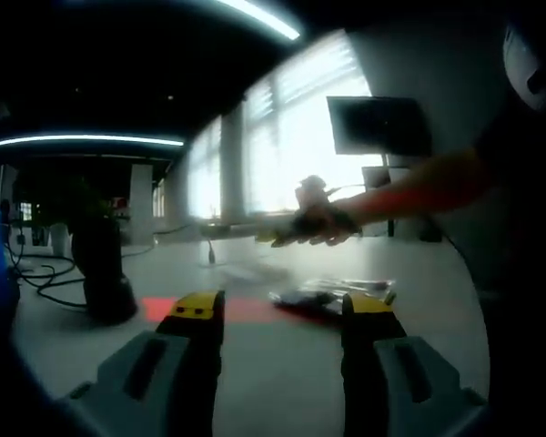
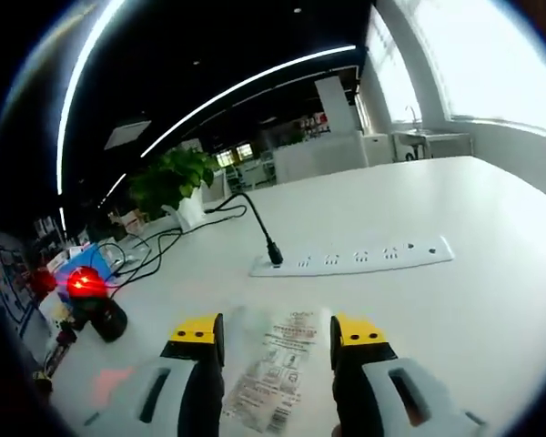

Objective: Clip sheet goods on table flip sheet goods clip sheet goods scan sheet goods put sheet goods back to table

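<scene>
Flat glossy printed packet [image 2: 275, 371] (between jaws)

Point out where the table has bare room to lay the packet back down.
Bare table spreads beyond the power strip and right of the packet between the right tongs. It is crowded around the scanner and cables.

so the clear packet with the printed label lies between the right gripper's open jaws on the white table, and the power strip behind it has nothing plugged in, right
Not quite. The power strip does have something plugged in: a black plug with its cable sits in the socket at its left end, as the right gripper view shows. The rest holds: the clear packet with the printed label lies between the open jaws of the right gripper on the white table.
</scene>
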